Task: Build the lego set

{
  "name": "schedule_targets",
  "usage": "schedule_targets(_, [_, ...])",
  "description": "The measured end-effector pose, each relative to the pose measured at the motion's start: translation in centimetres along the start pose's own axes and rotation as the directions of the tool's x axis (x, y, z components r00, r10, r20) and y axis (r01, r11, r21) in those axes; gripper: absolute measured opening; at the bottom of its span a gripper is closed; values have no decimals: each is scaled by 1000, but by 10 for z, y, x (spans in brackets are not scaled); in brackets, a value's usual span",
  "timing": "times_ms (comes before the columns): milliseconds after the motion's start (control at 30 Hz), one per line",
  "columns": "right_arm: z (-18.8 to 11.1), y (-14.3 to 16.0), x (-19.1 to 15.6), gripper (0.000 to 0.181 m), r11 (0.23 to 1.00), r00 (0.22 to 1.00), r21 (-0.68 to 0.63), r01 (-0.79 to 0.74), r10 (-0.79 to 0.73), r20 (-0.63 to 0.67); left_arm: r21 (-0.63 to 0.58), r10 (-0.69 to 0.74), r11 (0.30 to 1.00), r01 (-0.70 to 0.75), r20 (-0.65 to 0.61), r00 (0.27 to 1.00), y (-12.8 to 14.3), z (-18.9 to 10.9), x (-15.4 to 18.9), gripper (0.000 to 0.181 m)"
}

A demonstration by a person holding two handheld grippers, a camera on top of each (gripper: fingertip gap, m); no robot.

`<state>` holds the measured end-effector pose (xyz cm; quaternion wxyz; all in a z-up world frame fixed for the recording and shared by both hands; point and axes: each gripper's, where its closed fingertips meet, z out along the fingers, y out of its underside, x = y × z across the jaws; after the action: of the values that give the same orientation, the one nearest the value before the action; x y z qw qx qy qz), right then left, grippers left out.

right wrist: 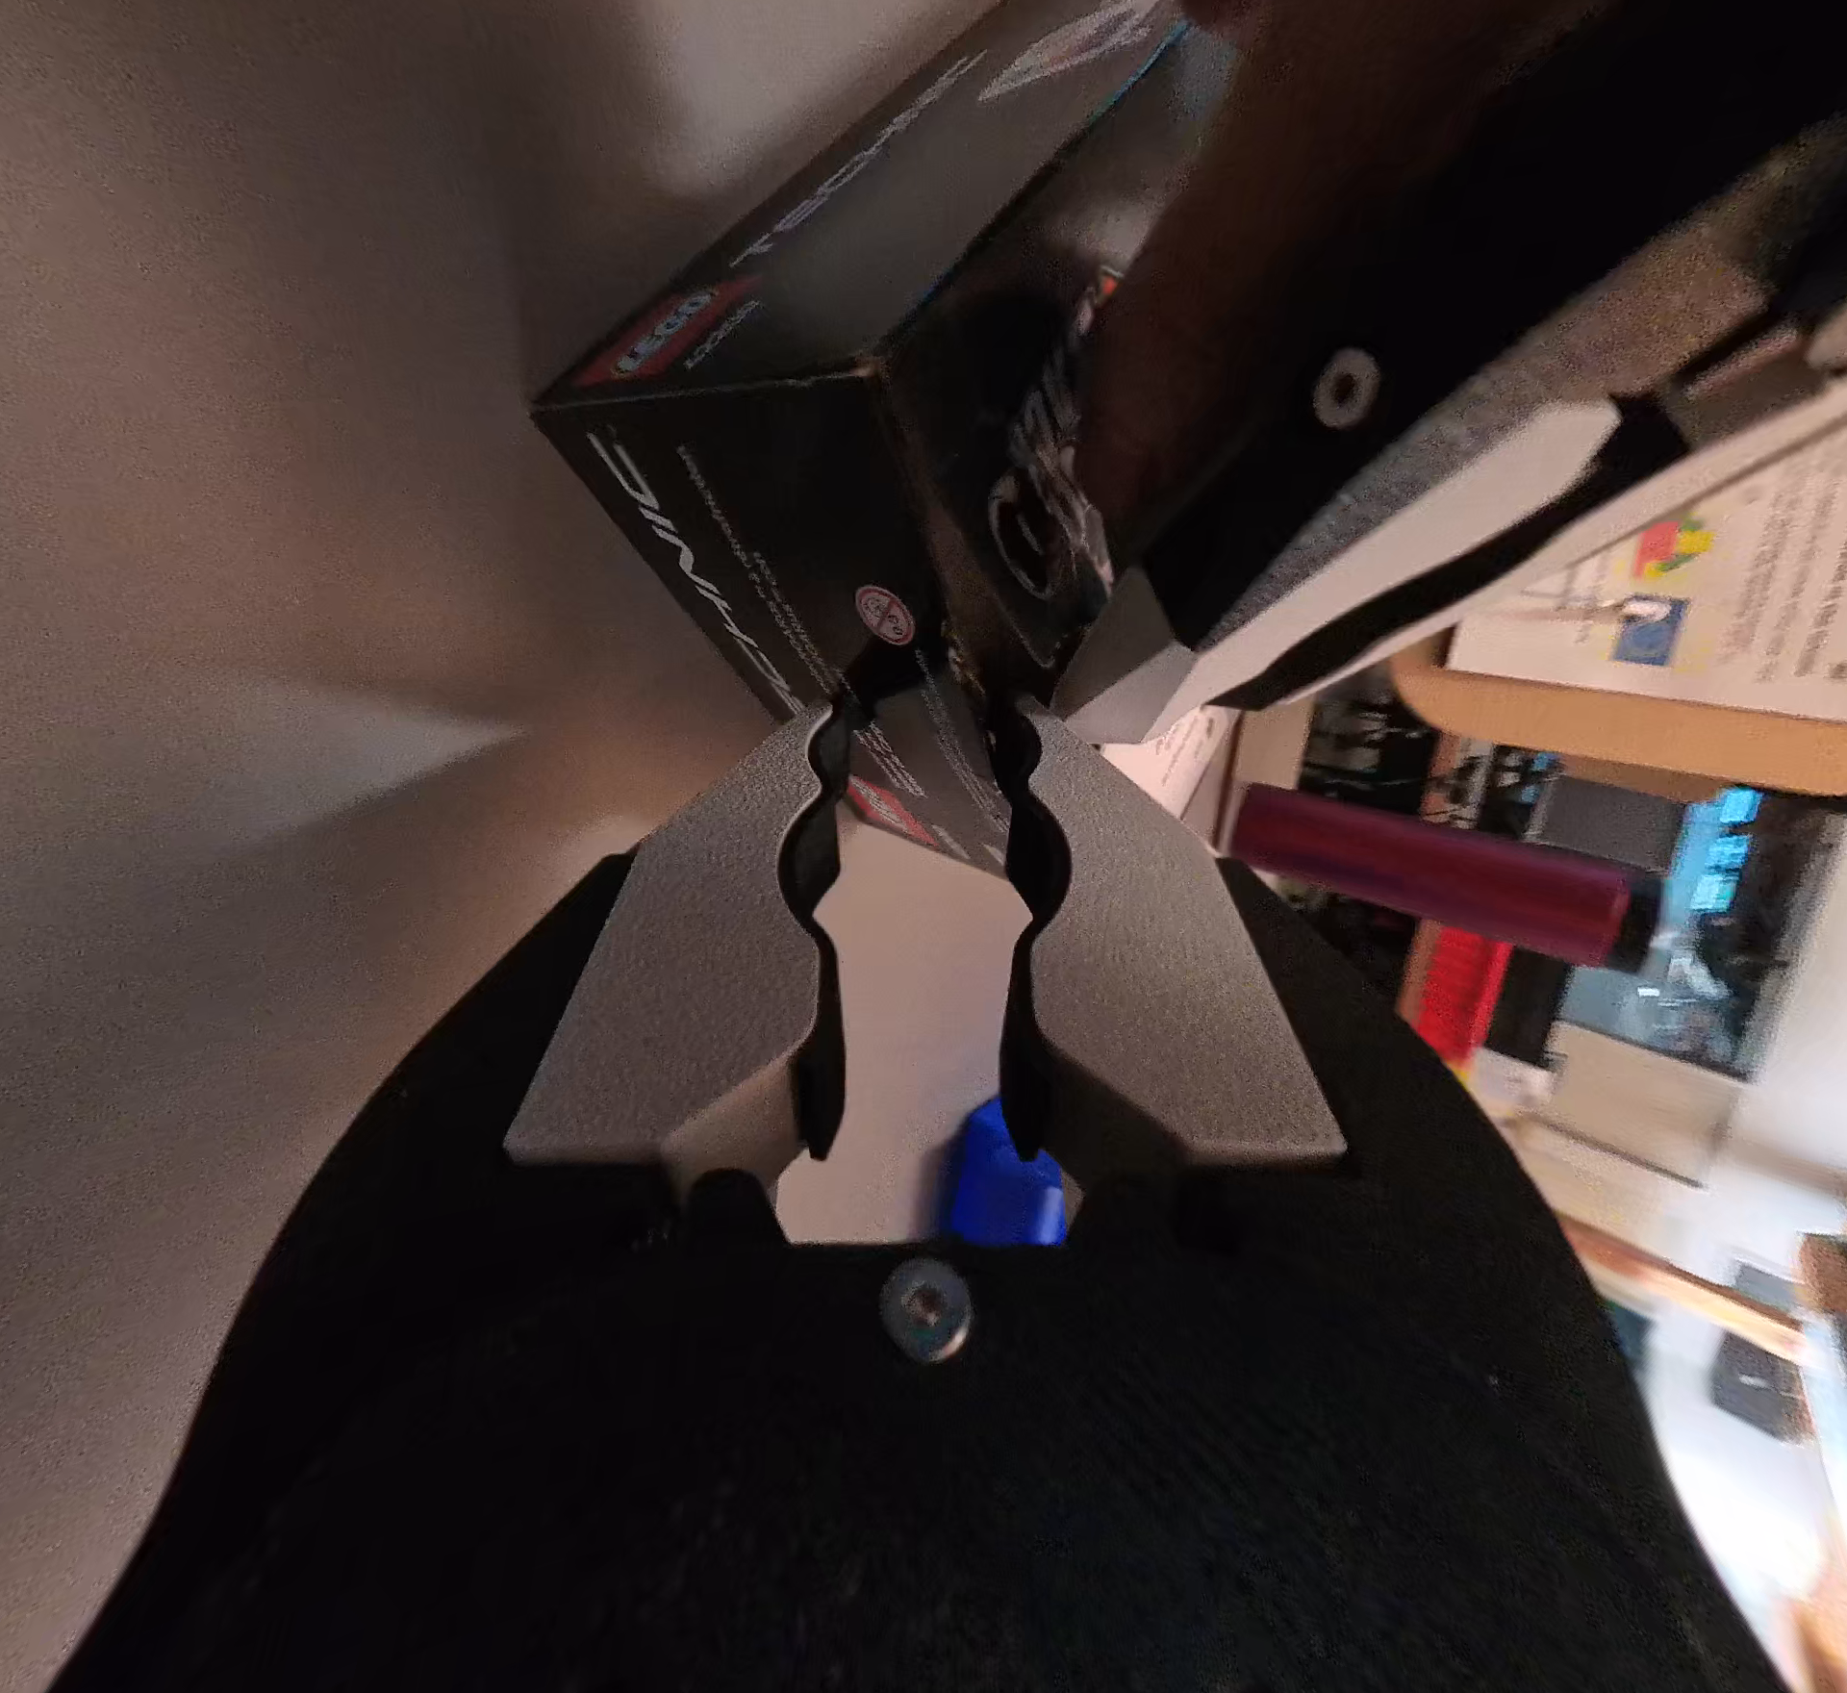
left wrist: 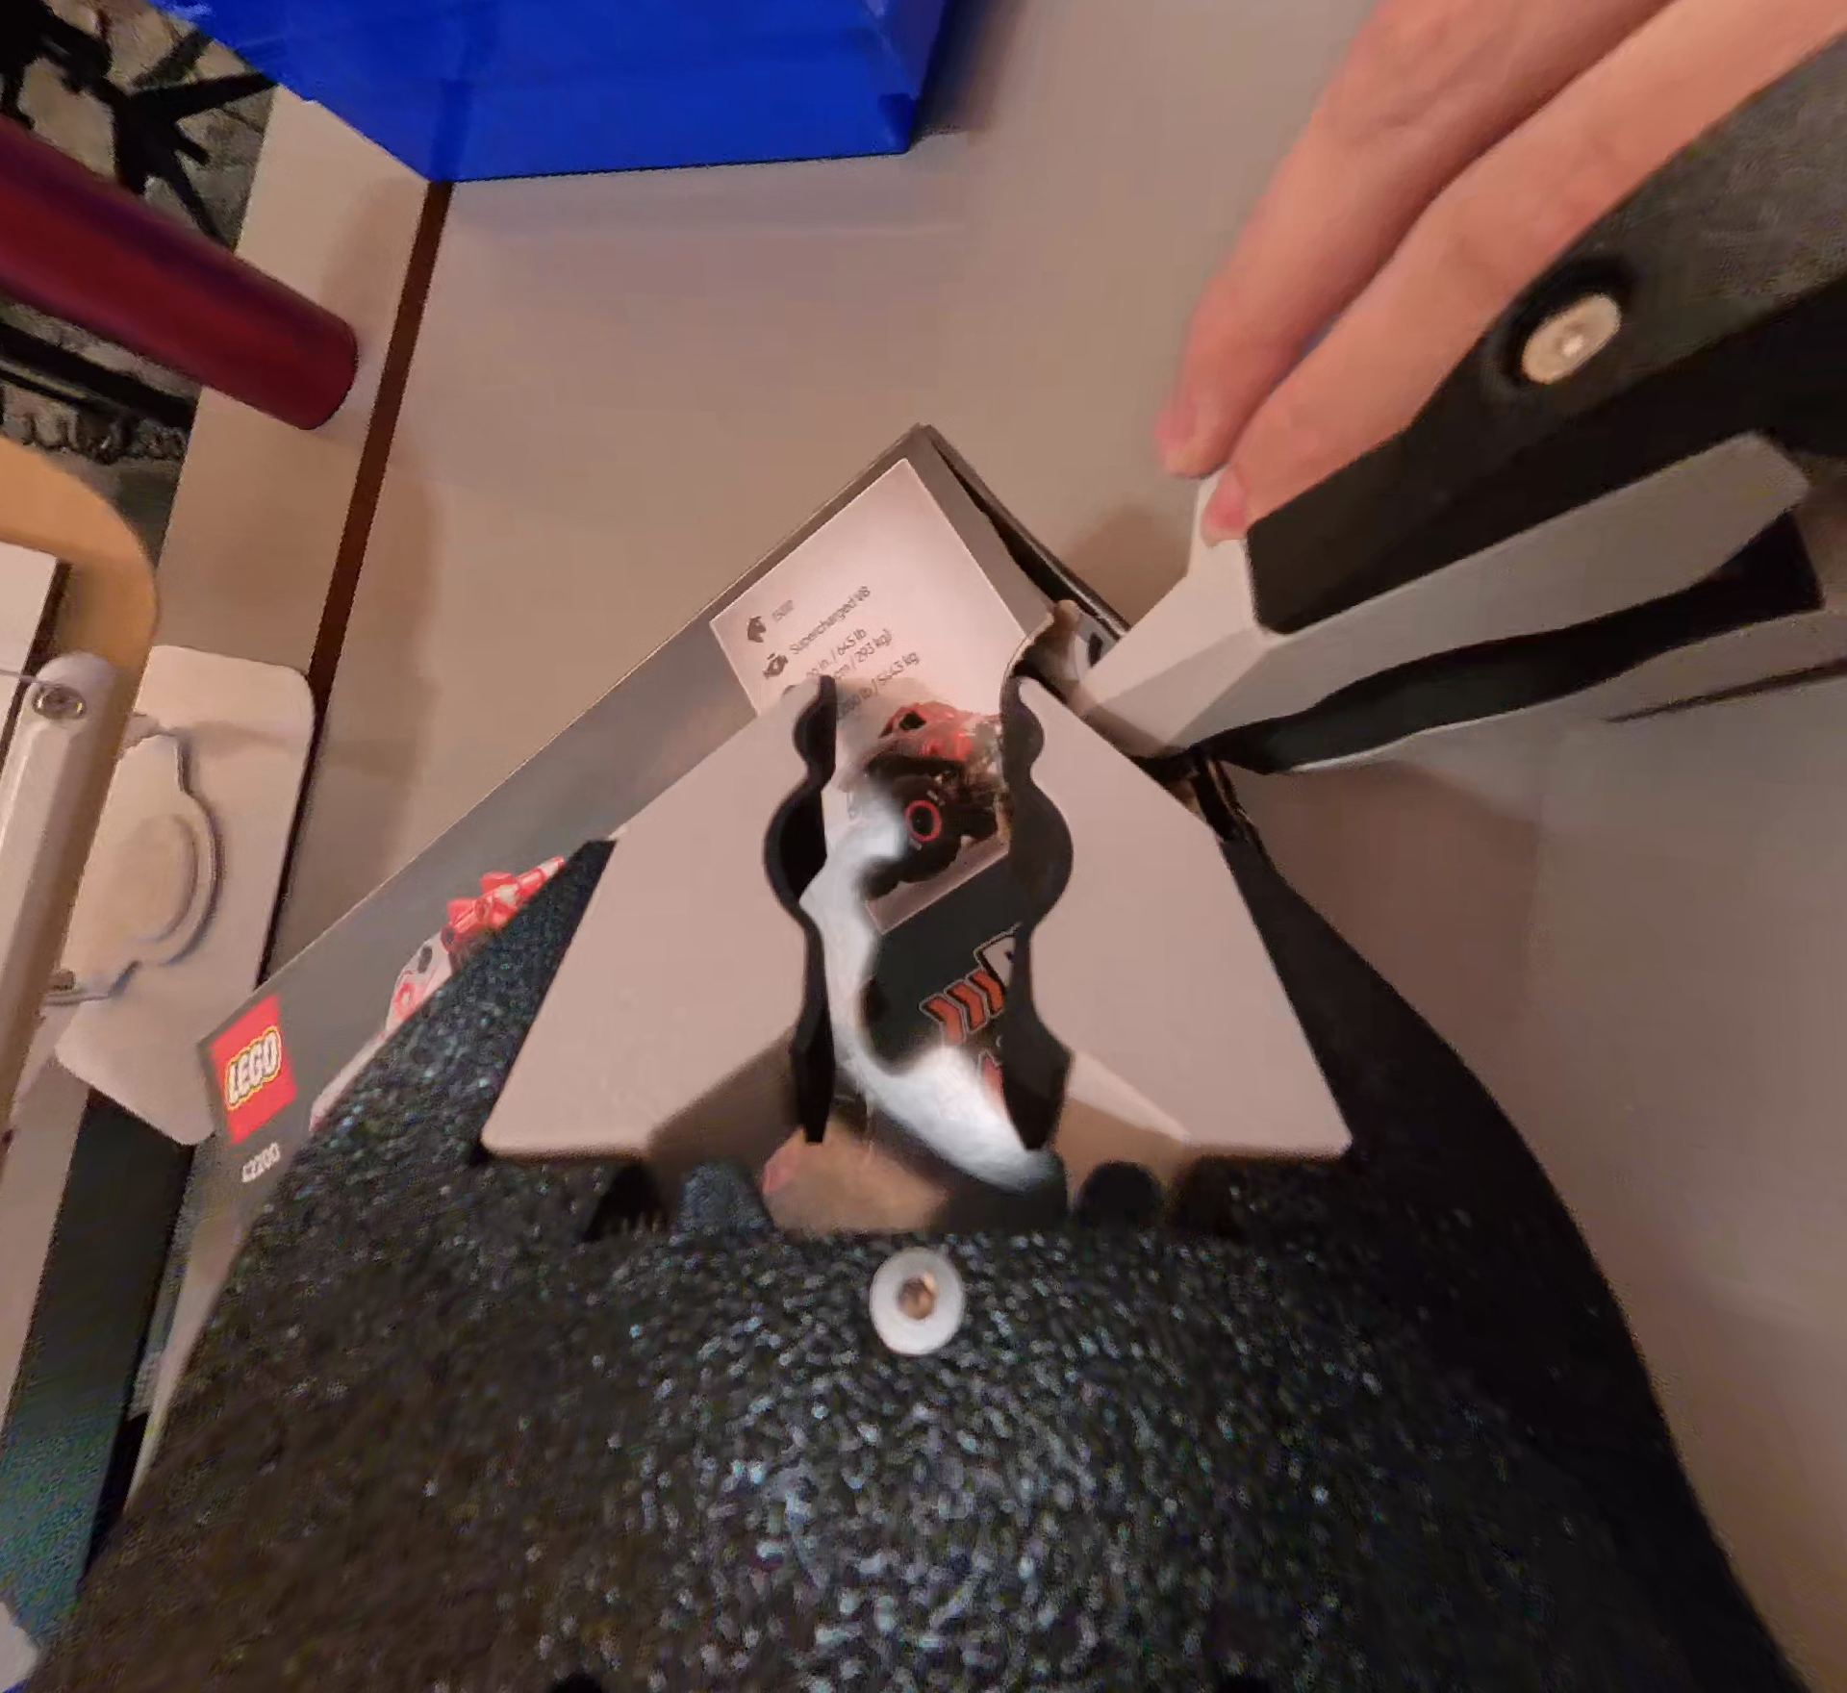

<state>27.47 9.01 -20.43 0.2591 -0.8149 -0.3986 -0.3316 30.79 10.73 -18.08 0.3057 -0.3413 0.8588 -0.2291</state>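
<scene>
A black and grey lego box (left wrist: 870,566) lies tilted on the pale table (left wrist: 700,326). My left gripper (left wrist: 920,706) sits over the box's picture face with its fingers apart and nothing between them. It shows from the side in the right wrist view (right wrist: 1109,676), lying along that face. My right gripper (right wrist: 920,711) is at the box's end (right wrist: 740,526), and a torn end flap (right wrist: 929,776) sits between its fingertips. In the left wrist view the right gripper (left wrist: 1129,706) comes in from the right to the box's corner, held by a hand (left wrist: 1399,196).
A blue bin (left wrist: 560,26) stands at the far side of the table. A maroon cylinder (left wrist: 170,286) pokes in from the left near the table edge. A white sheet (left wrist: 200,796) and a wooden chair arm (left wrist: 90,546) are at the left.
</scene>
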Motion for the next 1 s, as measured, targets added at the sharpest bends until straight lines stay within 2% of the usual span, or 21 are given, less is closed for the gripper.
schedule_targets(33, [0, -1, 0, 27, 999, 999, 6, -31, 31, 22, 5, -6, 1000, 6, -3, 1000, 0, 0, 0, 30])
schedule_targets(133, [0, -2, -1, 27, 999, 997, 11, -34, 33, 64, 0, -9, 1000, 9, -5, 1000, 0, 0, 0, 31])
schedule_targets(333, [1, 2, -4, 22, 996, 995, -86, 9, 0, 104, -10, -4, 1000, 4, 13, 1000, 1, 1, -1, 32])
schedule_targets(633, [-2, 2, -6, 23, 994, 996, -69, -88, 89, 17, 49, -46, 998, 49, -51, 998, 0, 1, 1, 32])
schedule_targets(767, [-1, 3, -6, 25, 992, 998, -117, -57, 56, -5, 59, -65, 996, 68, -66, 996, -1, 2, 0, 32])
schedule_targets(900, [-2, 2, -6, 24, 991, 995, -84, -103, 104, 2, 61, -58, 996, 62, -63, 996, -1, 2, 1, 32])
schedule_targets(1000, [0, 2, -5, 26, 992, 998, -111, -52, 54, 12, 60, -53, 997, 57, -69, 996, -1, 2, 2, 32])
